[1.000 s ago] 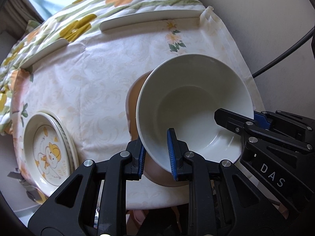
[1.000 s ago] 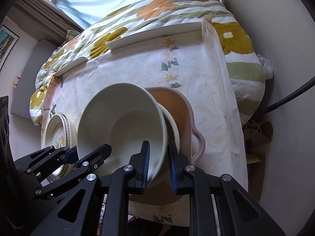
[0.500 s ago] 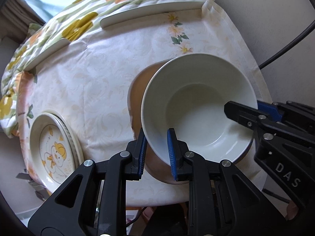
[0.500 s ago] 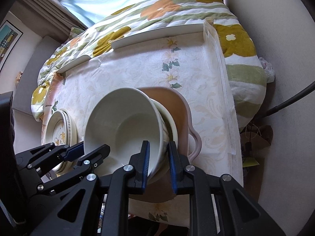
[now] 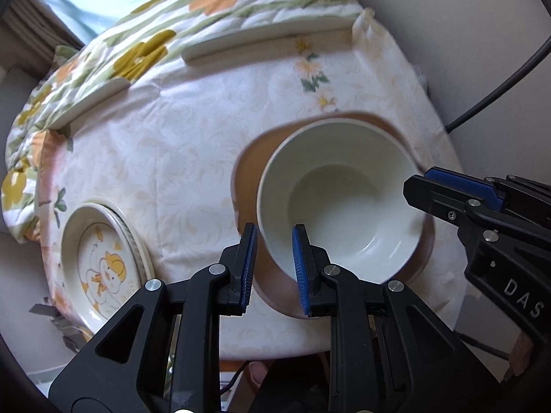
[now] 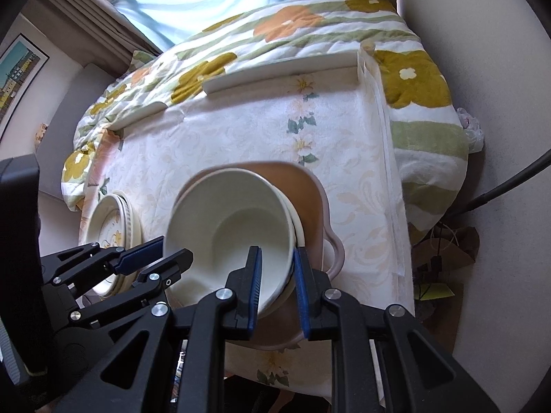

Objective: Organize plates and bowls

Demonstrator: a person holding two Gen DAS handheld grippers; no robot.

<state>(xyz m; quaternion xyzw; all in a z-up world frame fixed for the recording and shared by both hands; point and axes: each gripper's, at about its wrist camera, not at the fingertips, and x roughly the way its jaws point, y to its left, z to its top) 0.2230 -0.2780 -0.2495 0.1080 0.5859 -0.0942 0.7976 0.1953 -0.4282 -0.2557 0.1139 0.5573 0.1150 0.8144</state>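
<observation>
A cream bowl (image 5: 344,199) sits nested in another cream bowl inside a wide brown dish (image 5: 251,161) on the table; it also shows in the right wrist view (image 6: 234,220). My left gripper (image 5: 272,268) straddles the bowl's near-left rim with its jaws parted. My right gripper (image 6: 277,285) straddles the near-right rim, also parted; the lower bowl's rim (image 6: 298,230) and the brown dish (image 6: 310,192) show beside it. A stack of duck-print plates (image 5: 103,268) lies at the table's left edge.
The table has a floral cloth (image 5: 193,158), with raised white guards (image 5: 268,31) along its far edge. A flowered quilt (image 6: 275,27) lies beyond. A wall and a black cable (image 5: 499,93) are on the right. Bags lie on the floor (image 6: 444,251) at the right.
The cream bowl has come down into the bowl in the brown dish. Both grippers' jaws have opened off its rim.
</observation>
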